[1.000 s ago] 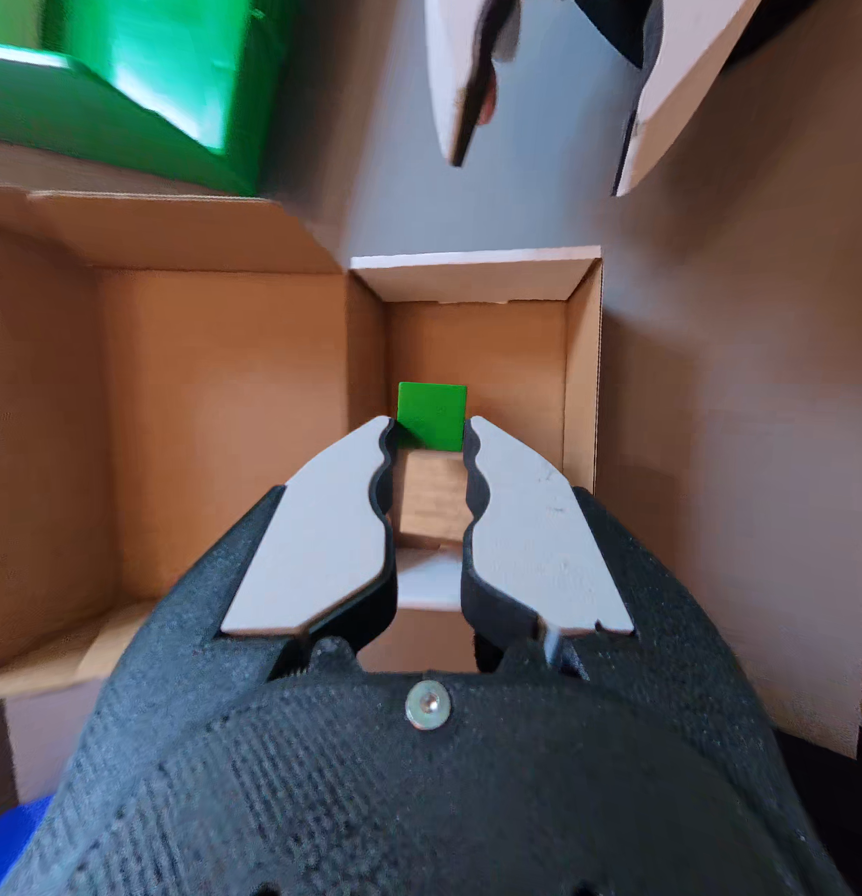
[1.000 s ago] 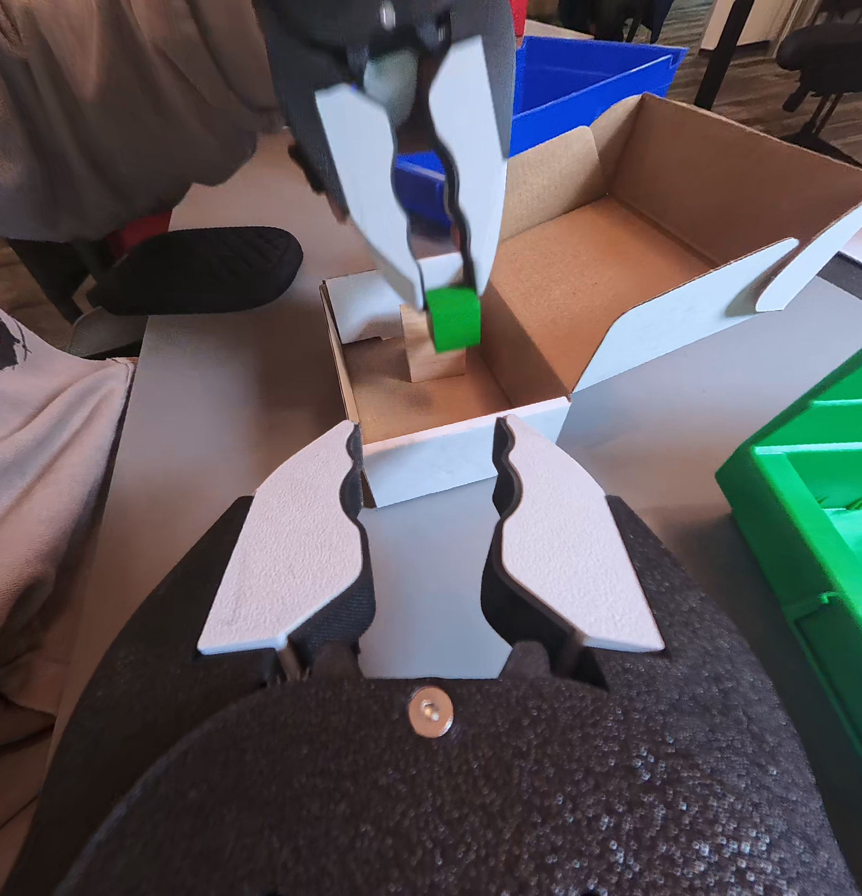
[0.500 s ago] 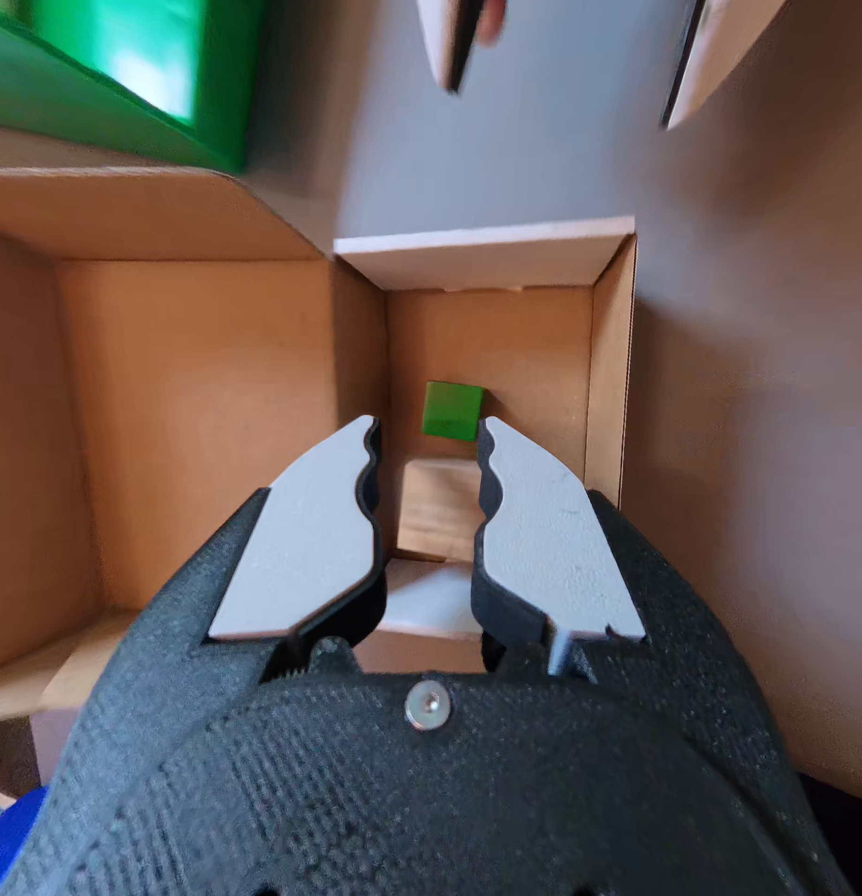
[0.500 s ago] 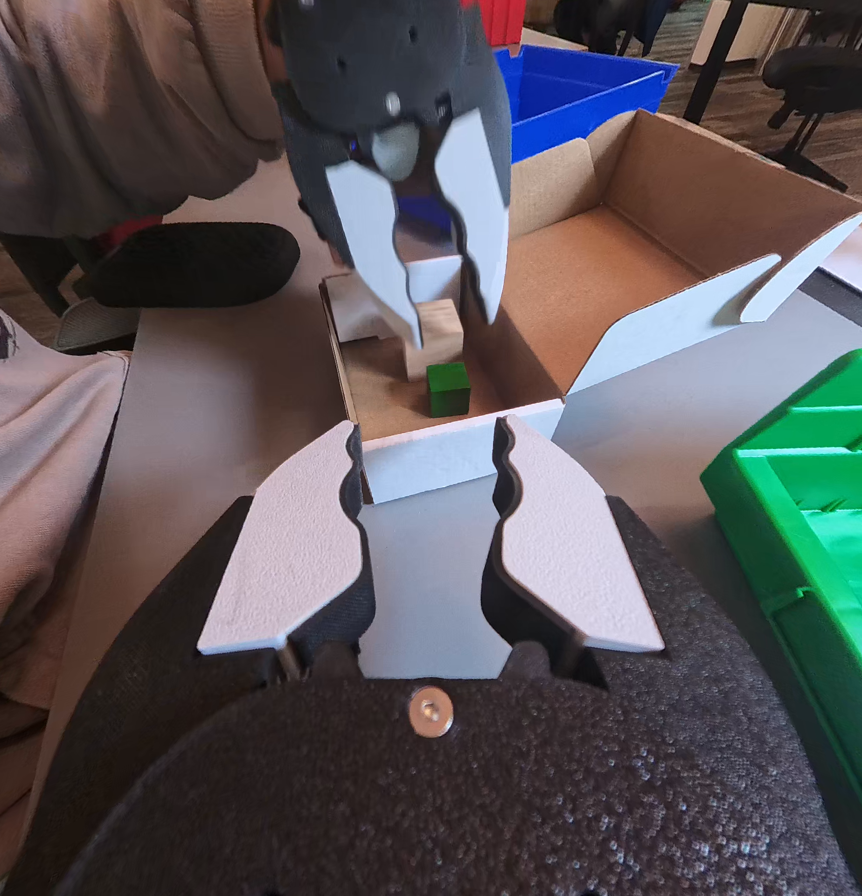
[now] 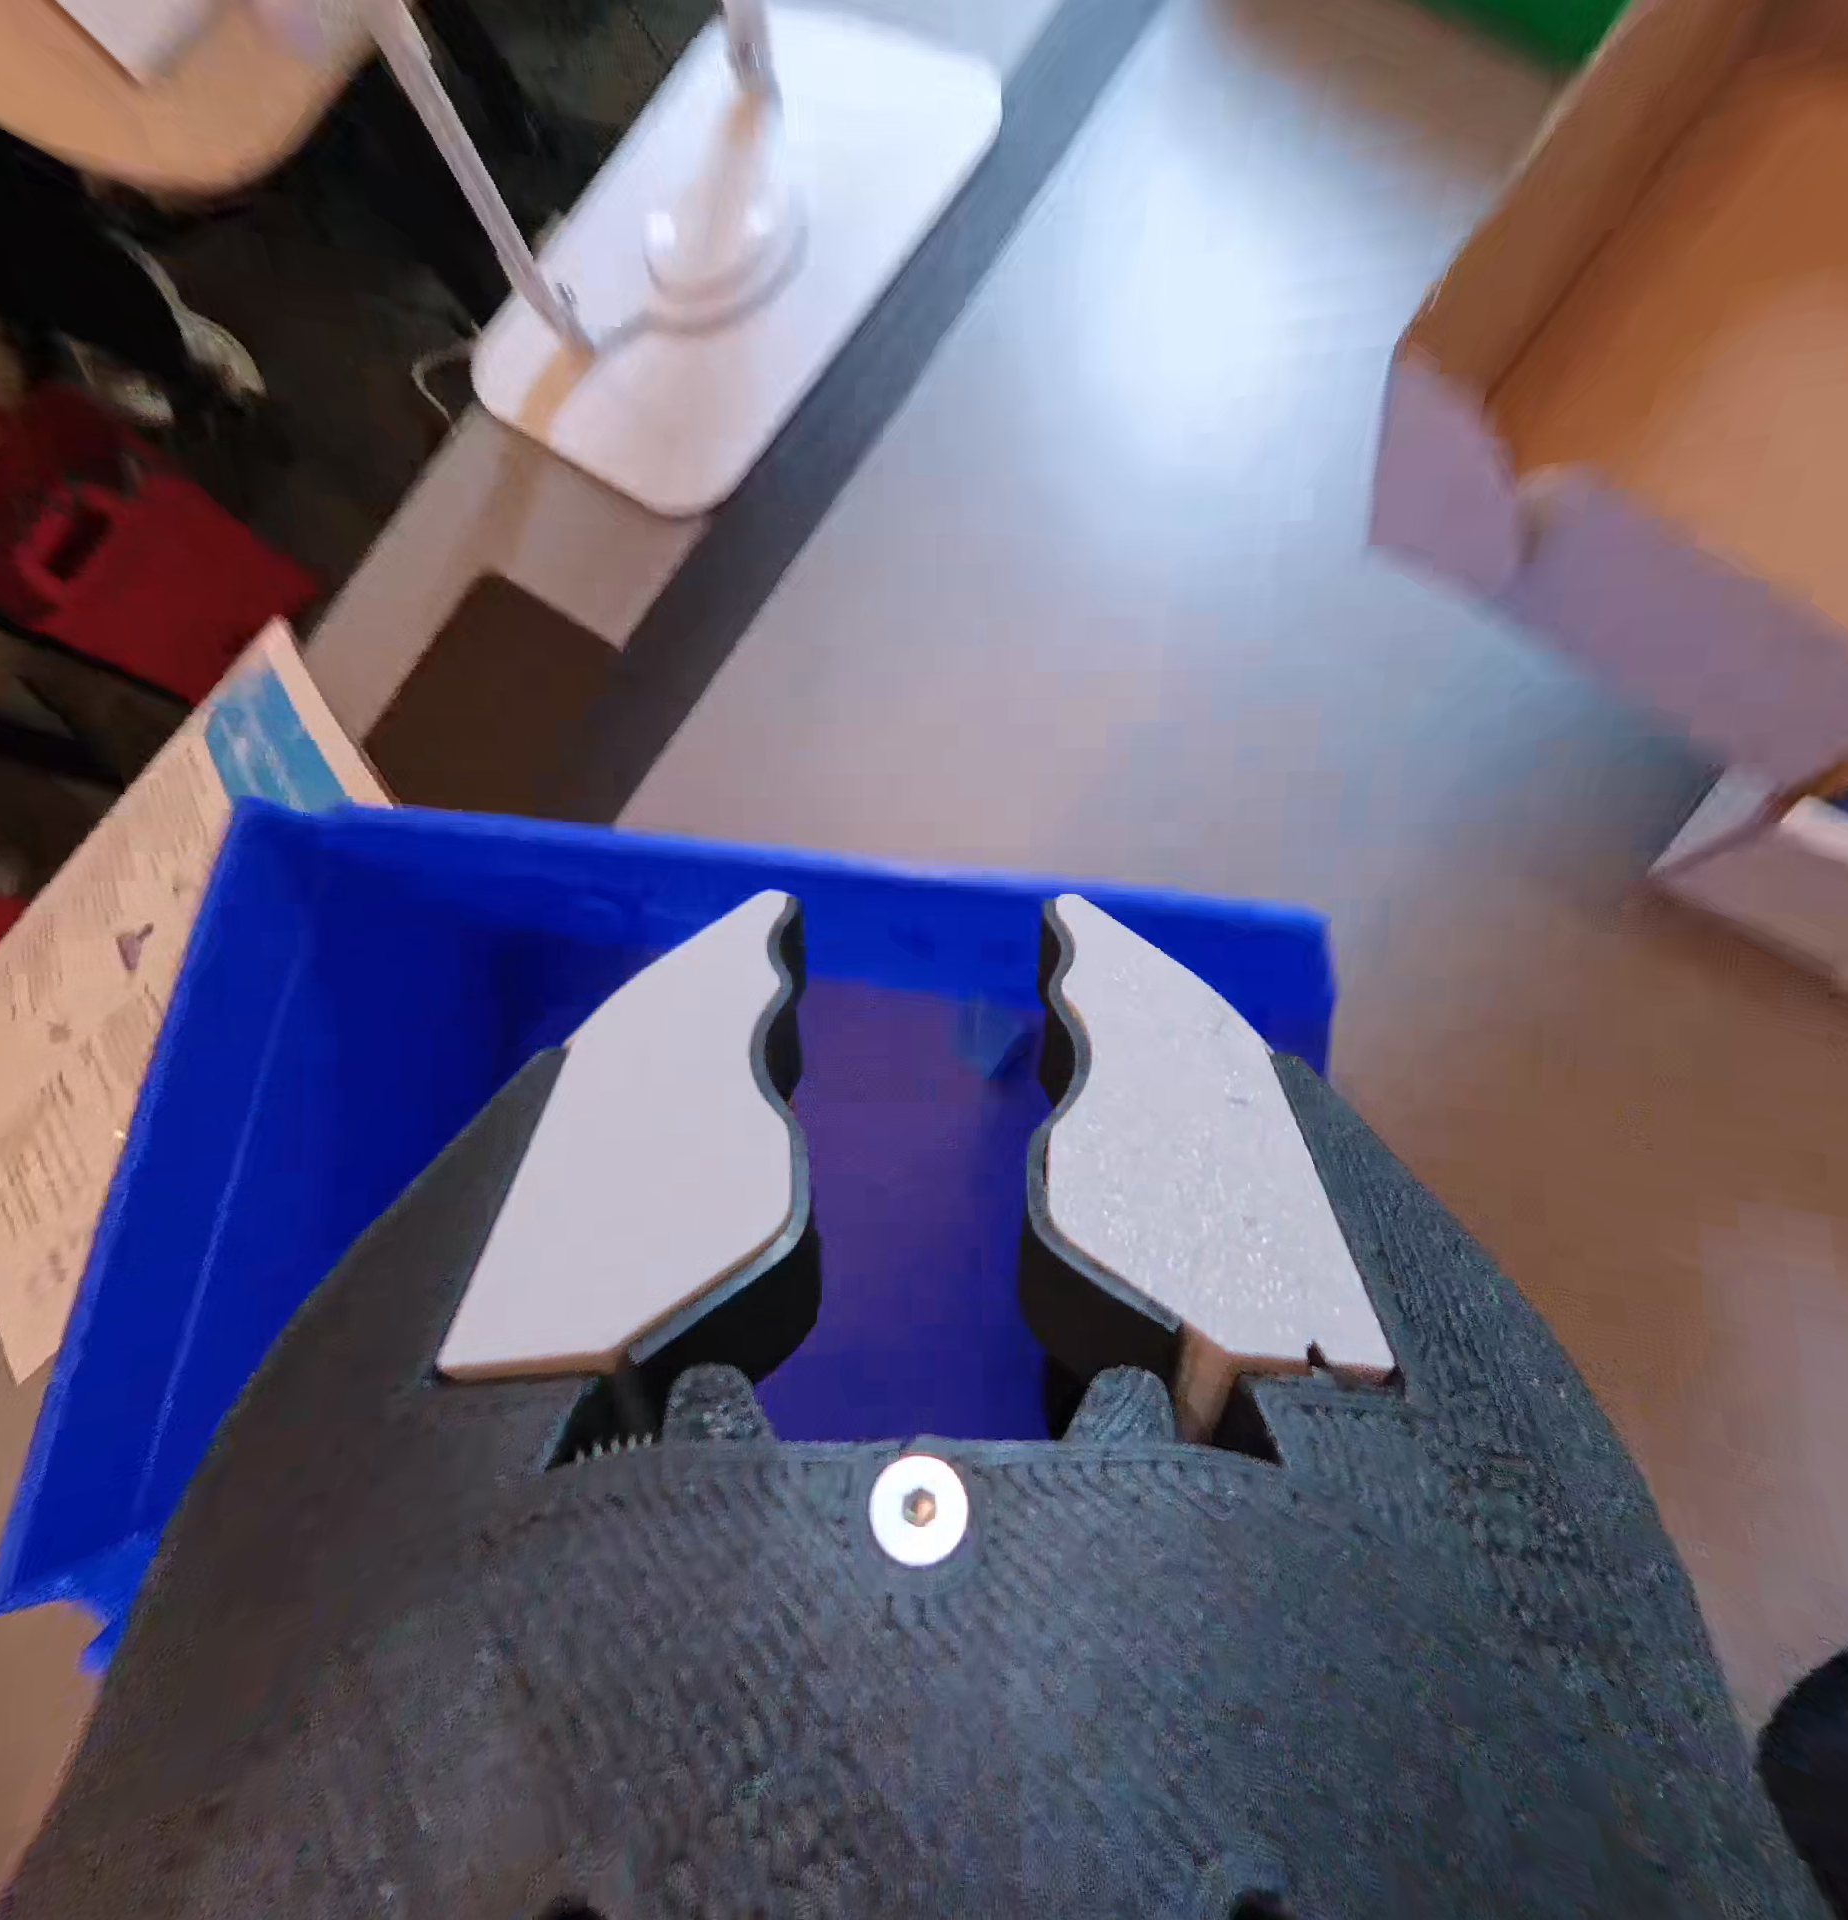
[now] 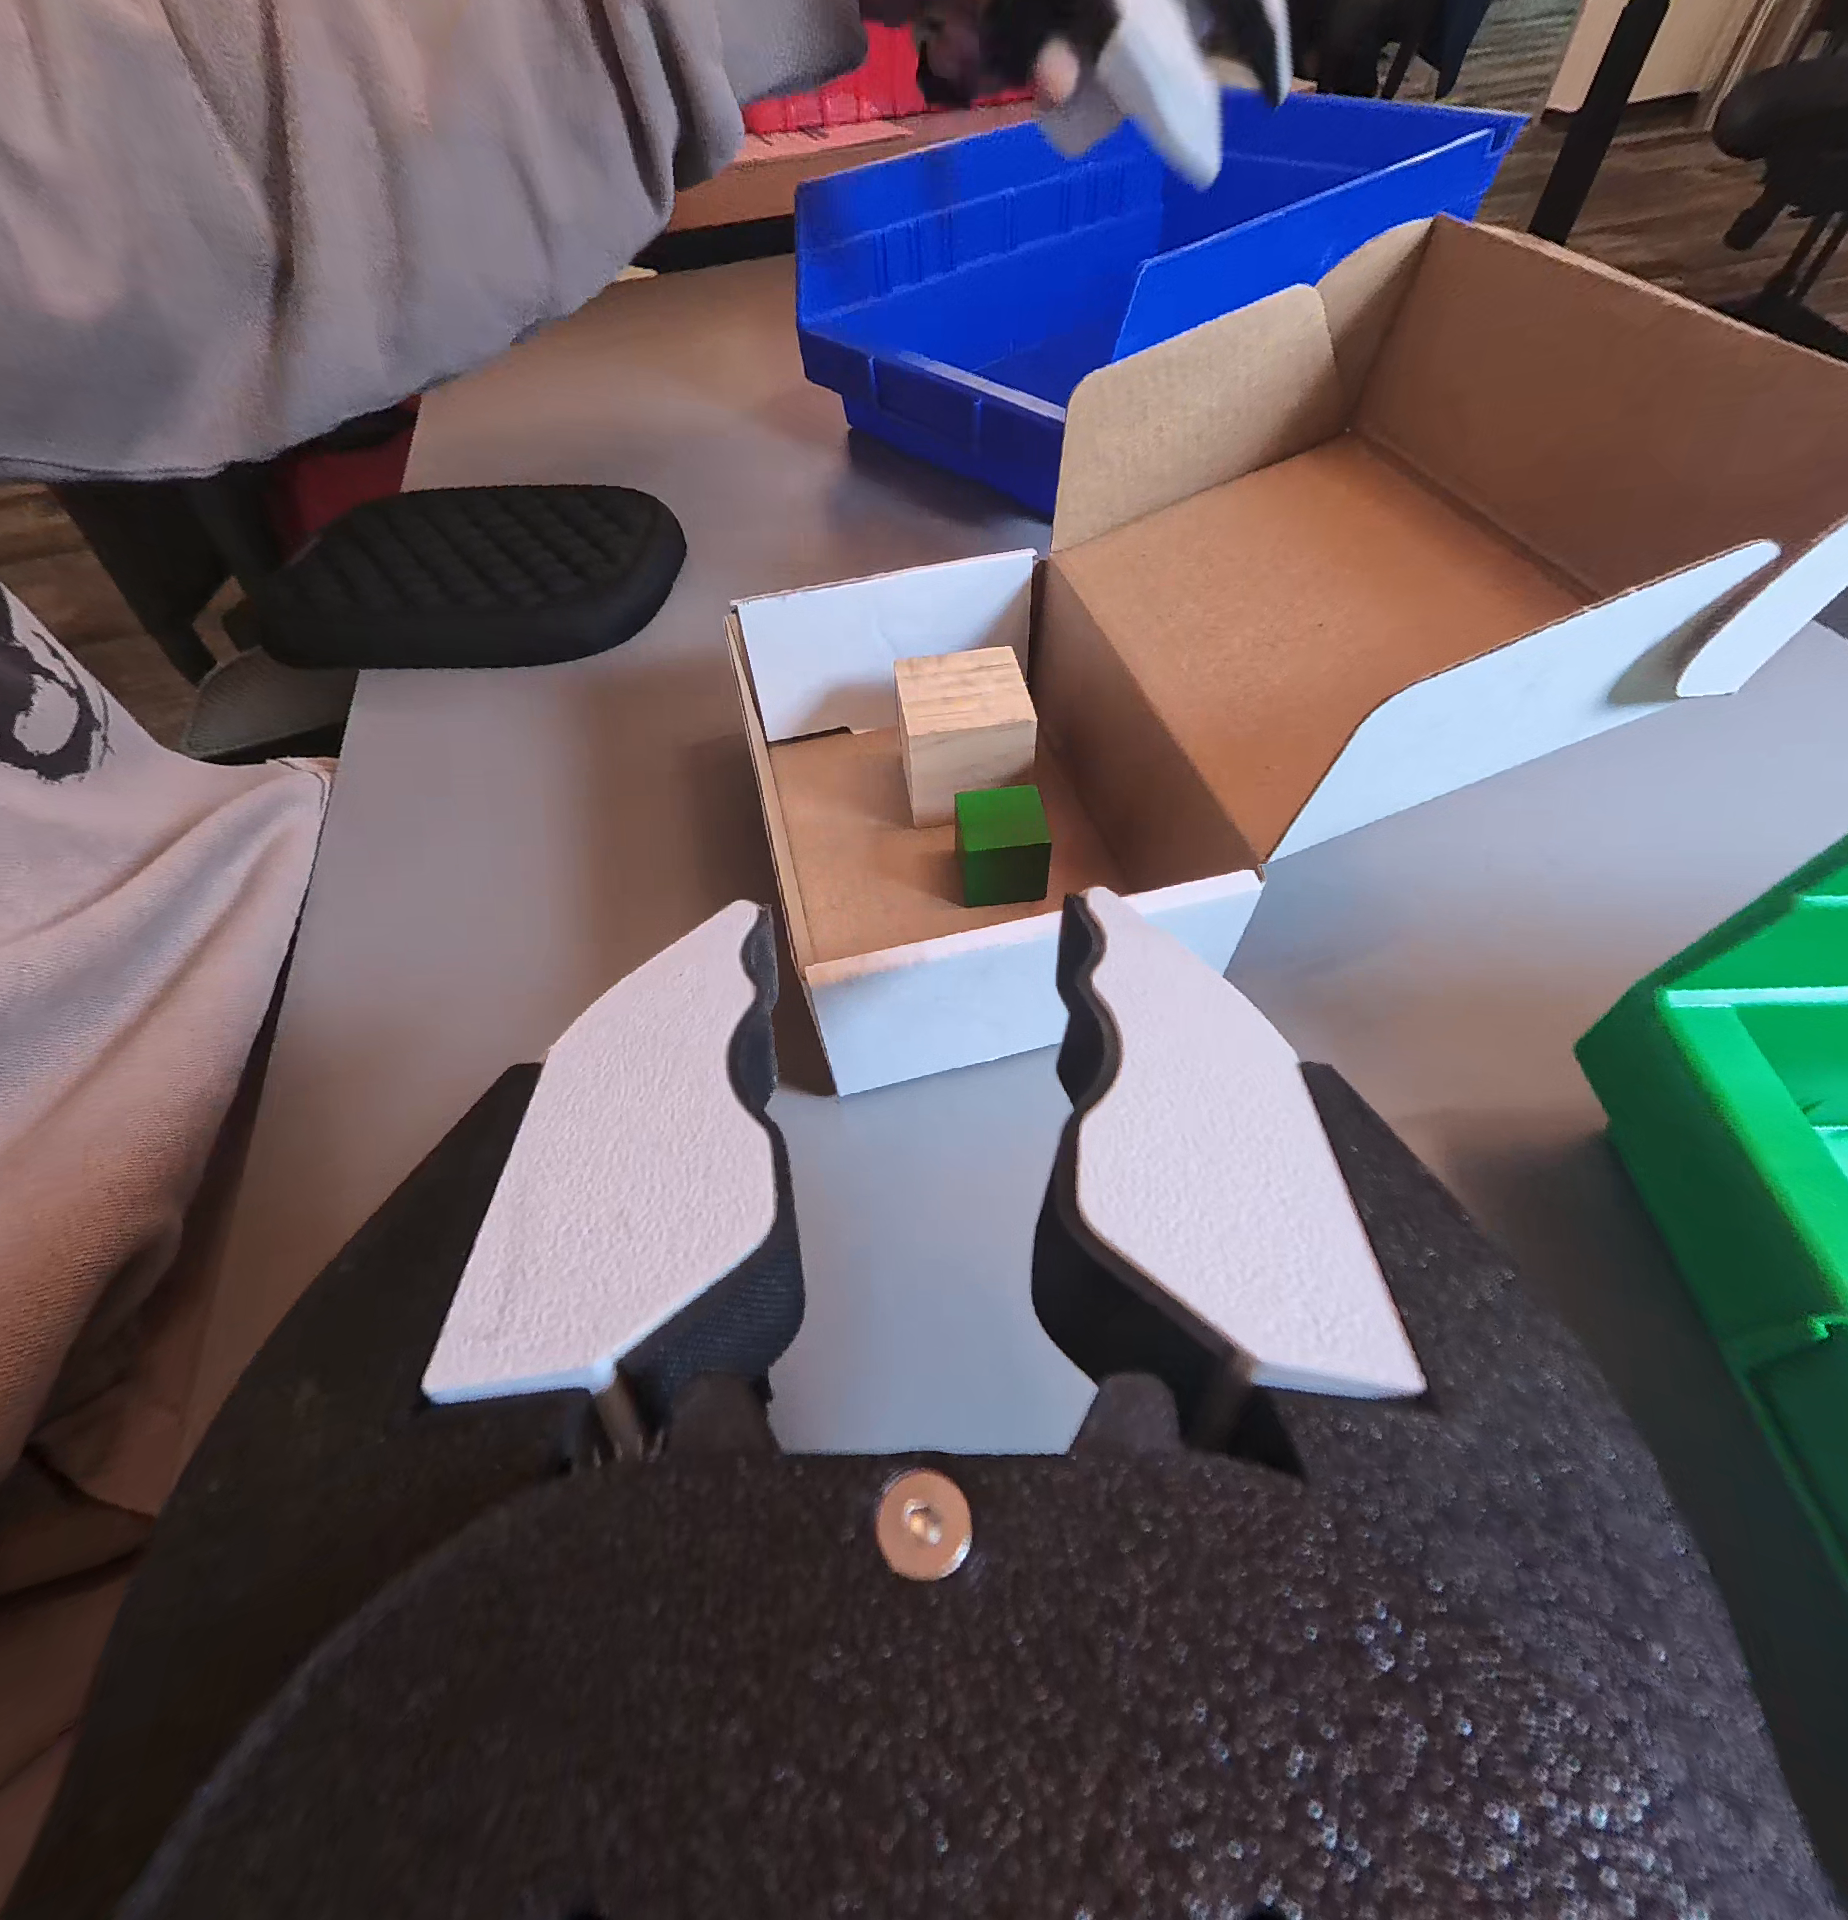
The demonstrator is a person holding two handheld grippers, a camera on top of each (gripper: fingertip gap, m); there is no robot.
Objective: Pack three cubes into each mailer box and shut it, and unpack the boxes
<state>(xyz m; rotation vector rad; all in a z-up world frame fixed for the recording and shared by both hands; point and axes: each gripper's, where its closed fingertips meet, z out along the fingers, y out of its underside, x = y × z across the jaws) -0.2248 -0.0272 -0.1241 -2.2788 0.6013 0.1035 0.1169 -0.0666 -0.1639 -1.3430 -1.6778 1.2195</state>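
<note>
An open white mailer box (image 6: 941, 1013) stands on the grey table with its lid flung back to the right. Inside it a green cube (image 6: 1001, 844) sits in front of a larger plain wooden cube (image 6: 964, 729). My right gripper (image 6: 918, 925) is open and empty, just short of the box's near wall. My left gripper (image 5: 918, 920) is open and empty, above a blue bin (image 5: 307, 997). It also shows blurred at the top of the right wrist view (image 6: 1159, 73), over that bin (image 6: 1003, 281). A small blue piece (image 5: 993, 1044) lies in the bin, too blurred to identify.
A green bin (image 6: 1772, 1091) stands at the right. A person in a grey shirt (image 6: 120, 831) sits at the left beside a black chair armrest (image 6: 463, 571). A printed sheet (image 5: 89, 1060) and a white stand base (image 5: 733, 260) lie beyond the blue bin. The grippers' ends are close to 35 centimetres from one another. The green cube (image 6: 1001, 844) sits 8 centimetres or so from the ends of my right fingers. My left tips are roughly 11 centimetres from the small blue piece (image 5: 993, 1044).
My left gripper let go of the green cube into the mailer box, then rose and swung away over the blue bin. My right gripper stayed put.
</note>
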